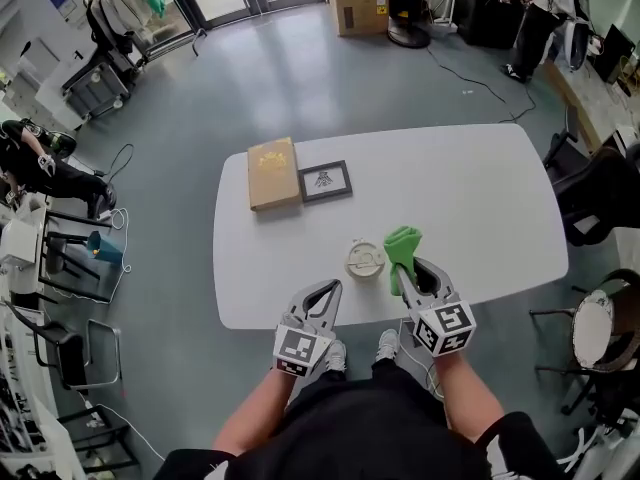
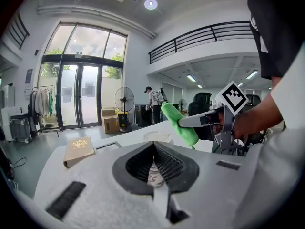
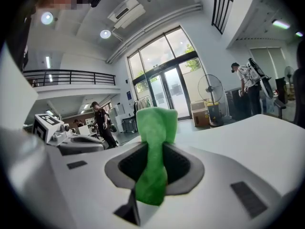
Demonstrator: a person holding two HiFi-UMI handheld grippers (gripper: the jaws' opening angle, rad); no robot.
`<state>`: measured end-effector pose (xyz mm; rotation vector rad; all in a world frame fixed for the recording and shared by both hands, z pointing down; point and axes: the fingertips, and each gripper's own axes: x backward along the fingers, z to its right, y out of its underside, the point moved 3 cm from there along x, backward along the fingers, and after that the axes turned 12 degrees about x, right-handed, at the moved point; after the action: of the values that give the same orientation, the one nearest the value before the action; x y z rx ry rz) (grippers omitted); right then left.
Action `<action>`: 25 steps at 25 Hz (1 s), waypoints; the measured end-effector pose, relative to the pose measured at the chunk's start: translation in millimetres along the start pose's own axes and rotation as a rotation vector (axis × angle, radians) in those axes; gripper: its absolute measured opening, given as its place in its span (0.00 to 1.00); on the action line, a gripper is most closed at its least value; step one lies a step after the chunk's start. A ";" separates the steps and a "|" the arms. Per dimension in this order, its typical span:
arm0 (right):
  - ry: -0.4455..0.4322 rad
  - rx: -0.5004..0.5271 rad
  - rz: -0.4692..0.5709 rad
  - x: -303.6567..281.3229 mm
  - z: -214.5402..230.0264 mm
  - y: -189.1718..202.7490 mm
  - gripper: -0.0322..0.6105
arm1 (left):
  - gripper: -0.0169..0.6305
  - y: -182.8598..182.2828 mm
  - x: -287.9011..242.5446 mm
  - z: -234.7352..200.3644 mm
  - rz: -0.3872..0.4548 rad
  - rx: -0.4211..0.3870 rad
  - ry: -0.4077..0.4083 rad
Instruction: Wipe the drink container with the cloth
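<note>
The drink container (image 1: 366,260), a pale lidded cup, stands near the front edge of the white table (image 1: 470,183). My right gripper (image 1: 400,268) is just right of it, shut on a green cloth (image 1: 403,240) that sticks up past the jaw tips. In the right gripper view the cloth (image 3: 153,128) fills the gap between the jaws of that gripper (image 3: 152,149). My left gripper (image 1: 333,288) hovers at the table's front edge, left of the cup, shut and holding nothing. In the left gripper view its tips (image 2: 152,145) meet, with the cup (image 2: 153,173) showing just beyond.
A tan book (image 1: 273,173) and a small framed picture (image 1: 325,181) lie at the table's far left. Dark chairs (image 1: 598,193) and a round stool (image 1: 597,330) stand to the right. Cardboard boxes (image 1: 358,6) and people are far off across the floor.
</note>
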<state>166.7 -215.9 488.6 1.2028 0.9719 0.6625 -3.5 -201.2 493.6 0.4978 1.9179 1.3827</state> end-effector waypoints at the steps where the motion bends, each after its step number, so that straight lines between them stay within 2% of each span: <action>1: -0.006 -0.003 -0.004 -2.7 0.9 1.0 0.21 | 0.04 1.5 0.2 -1.0 -0.004 0.003 -0.007; 7: -0.026 -0.038 -0.036 -17.1 12.4 17.4 0.21 | 0.04 13.1 2.7 -1.9 -0.027 0.021 -0.054; 14: -0.088 -0.198 -0.087 -35.6 14.3 40.6 0.21 | 0.04 28.3 5.9 -4.9 -0.065 0.047 -0.085; 25: -0.186 -0.389 -0.161 -50.8 8.0 65.9 0.21 | 0.04 44.0 8.3 1.0 -0.100 0.075 -0.108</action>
<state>155.1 -245.7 565.9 0.8172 0.7332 0.5692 -12.5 -179.5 531.7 0.4956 1.8861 1.2006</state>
